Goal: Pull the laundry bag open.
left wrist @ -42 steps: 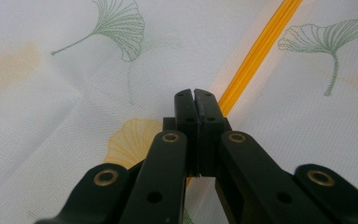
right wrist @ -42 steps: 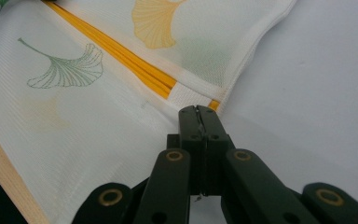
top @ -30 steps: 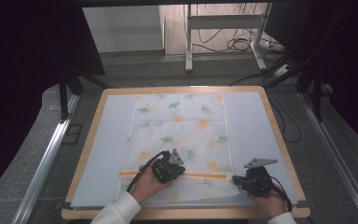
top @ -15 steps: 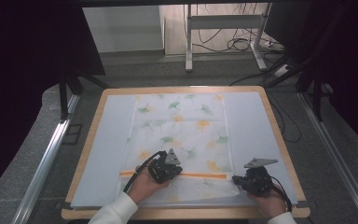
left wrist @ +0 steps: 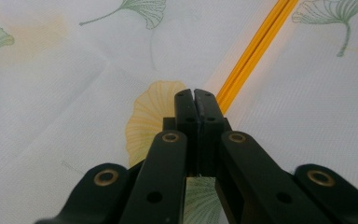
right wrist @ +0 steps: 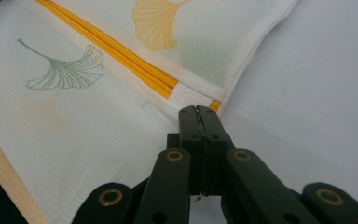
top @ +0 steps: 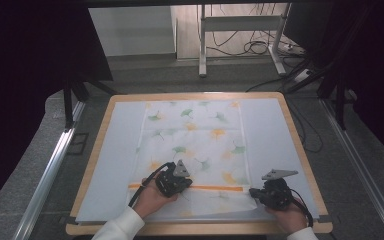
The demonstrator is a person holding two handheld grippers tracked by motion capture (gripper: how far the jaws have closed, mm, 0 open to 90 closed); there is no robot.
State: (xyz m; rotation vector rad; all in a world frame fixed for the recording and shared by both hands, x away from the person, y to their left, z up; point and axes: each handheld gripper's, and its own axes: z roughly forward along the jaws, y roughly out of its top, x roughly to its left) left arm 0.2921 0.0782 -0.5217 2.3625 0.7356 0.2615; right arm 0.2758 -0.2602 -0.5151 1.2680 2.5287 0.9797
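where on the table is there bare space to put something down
Bare mat lies left of the leaf-print cloth, and another bare strip to its right. The near edge is crowded by the left claw and right claw.

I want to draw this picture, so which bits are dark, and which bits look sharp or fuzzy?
High view: the room's edges are nearly black, while the table and leaf-print cloth are brightly lit. Left gripper view: the jaws are sharp, and the cloth's far leaves are slightly soft. Right gripper view: the orange stripe is crisp, with a soft shadow beside the cloth's edge.
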